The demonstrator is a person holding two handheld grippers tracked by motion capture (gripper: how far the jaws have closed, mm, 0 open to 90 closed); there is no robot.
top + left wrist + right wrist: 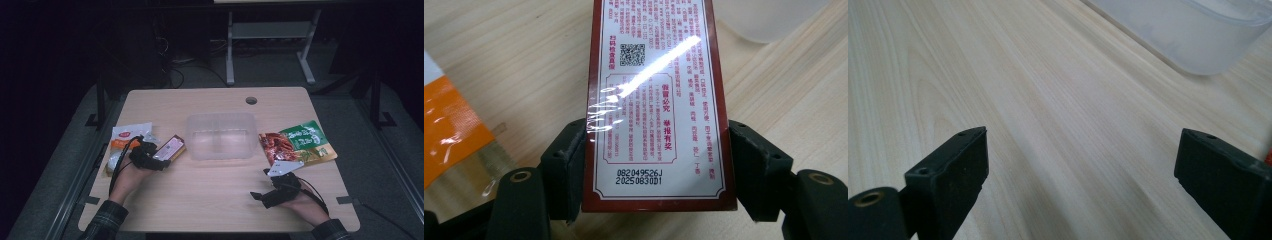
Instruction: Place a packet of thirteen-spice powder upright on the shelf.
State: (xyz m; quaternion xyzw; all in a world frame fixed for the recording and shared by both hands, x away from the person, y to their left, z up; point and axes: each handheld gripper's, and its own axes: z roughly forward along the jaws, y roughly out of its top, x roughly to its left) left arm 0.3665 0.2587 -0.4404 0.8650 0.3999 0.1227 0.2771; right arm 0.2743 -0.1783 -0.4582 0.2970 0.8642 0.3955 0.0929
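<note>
The left gripper (656, 150) clasps the red-edged box (659, 105) between both pads on the table (220, 195); the right gripper (1080, 165) rests spread wide, grasping nothing, near the clear tub (1193, 30)

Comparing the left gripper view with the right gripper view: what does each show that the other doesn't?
Left gripper view: the left gripper with its fingers pressed on a dark-red printed box, beside an orange-and-white packet. Right gripper view: the right gripper with fingers spread wide over bare wood, nothing between them. Both: the wooden table and the clear plastic container.
</note>
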